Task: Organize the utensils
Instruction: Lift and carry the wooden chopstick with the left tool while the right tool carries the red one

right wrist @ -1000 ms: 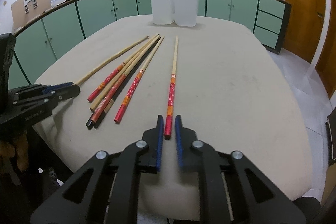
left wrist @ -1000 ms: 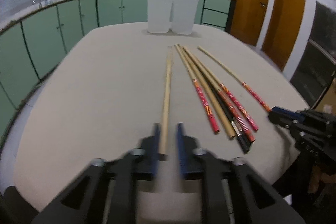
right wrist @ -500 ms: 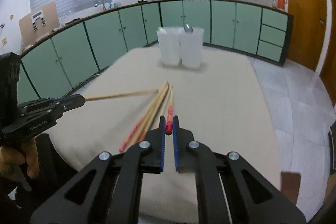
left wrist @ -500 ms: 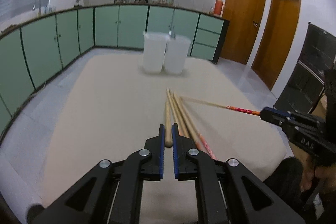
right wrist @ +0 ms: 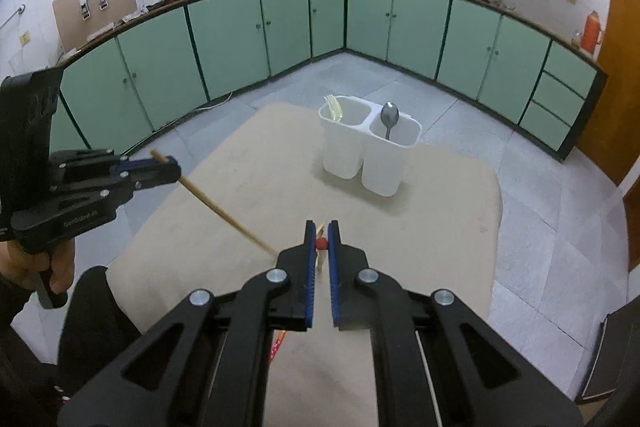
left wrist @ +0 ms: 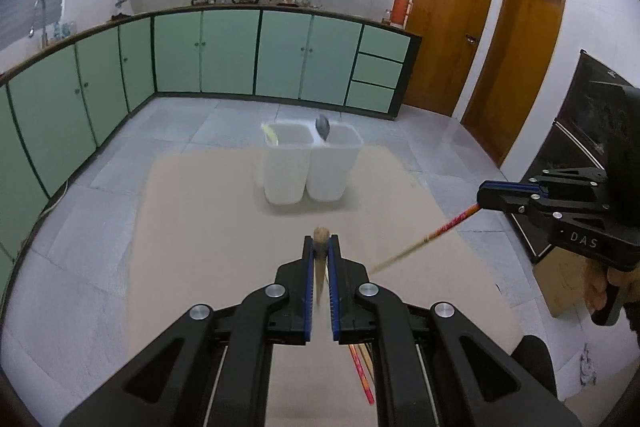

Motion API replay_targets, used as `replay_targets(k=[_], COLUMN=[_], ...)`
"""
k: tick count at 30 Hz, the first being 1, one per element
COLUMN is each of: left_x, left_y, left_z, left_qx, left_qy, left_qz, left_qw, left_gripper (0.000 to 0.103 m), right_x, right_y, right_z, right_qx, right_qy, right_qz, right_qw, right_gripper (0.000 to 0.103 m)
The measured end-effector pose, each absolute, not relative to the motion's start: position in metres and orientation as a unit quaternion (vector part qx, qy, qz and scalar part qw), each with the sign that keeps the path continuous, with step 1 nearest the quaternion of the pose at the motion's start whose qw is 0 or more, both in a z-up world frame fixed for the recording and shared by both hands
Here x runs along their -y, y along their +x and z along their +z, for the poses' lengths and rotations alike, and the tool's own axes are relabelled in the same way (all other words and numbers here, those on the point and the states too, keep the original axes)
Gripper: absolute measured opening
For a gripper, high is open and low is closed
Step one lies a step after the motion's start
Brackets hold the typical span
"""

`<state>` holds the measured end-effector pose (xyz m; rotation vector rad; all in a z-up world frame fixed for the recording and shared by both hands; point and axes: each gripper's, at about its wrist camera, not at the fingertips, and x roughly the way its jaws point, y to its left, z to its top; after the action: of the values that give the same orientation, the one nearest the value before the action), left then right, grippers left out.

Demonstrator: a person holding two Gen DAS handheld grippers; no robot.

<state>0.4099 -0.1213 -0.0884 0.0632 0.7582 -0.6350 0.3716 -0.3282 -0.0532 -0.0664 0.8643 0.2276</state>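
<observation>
My left gripper [left wrist: 321,245] is shut on a plain wooden chopstick [left wrist: 321,234], held end-on and lifted above the table; it also shows in the right wrist view [right wrist: 216,209]. My right gripper [right wrist: 321,231] is shut on a red-ended chopstick [right wrist: 321,243], also lifted; in the left wrist view this chopstick [left wrist: 444,229] slopes down from the right gripper [left wrist: 486,197]. A white two-compartment holder [left wrist: 308,167] stands at the table's far end, with a yellowish fork [right wrist: 334,107] in the left compartment and a metal spoon [right wrist: 389,117] in the right one.
Other chopsticks [left wrist: 362,371] lie on the beige table [left wrist: 208,227] below my left gripper, mostly hidden by it. Green cabinets [left wrist: 224,55] line the walls, and grey tiled floor surrounds the table. Wooden doors [left wrist: 452,19] stand at the right.
Both grippers closed on their chopsticks and lifted them off the table. Both have risen high, so the holder now appears from above and the chopsticks hang tip-down.
</observation>
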Motion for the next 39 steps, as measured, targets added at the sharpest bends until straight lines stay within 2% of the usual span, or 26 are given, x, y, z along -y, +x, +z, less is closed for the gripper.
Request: replay_targets(k=[7,21,26,30,39], left_x=[0.137,0.174,0.191,0.207,0.219], left_y=[0.439,0.516,0.554,0.579,0.605], left_z=[-0.059,0.029,0.047,0.033,-0.062], left_qx=[-0.355,-0.262,-0.227,-0.219,-0.293], left_qy=[0.049,0.044,0.019,0.015,0.026], left_qz=[-0.313,-0.292,-0.276,-0.269,-0.256], left_qw=[0.879,0.919,0.934,0.938,0.921], left_gripper=[0.007,0.007,0.007,0.007,0.007], right_x=[0.339,0.368,0.385,0.394,0.403], right_y=[0.401,0.471,0.507,0.534,0.561], right_z=[-0.032,0.072,0.083,0.061,-0.02], right_qx=[-0.441,-0.378,-0.367,-0.376,-0.427], right_qy=[-0.026,-0.026,-0.023,-0.027,-0.009], right_qz=[0.111,0.077,0.053,0.041,0.045], right_qw=[0.89,0.922,0.928,0.925,0.903], right_gripper=[0.005,0.005,0.005,0.005,0.007])
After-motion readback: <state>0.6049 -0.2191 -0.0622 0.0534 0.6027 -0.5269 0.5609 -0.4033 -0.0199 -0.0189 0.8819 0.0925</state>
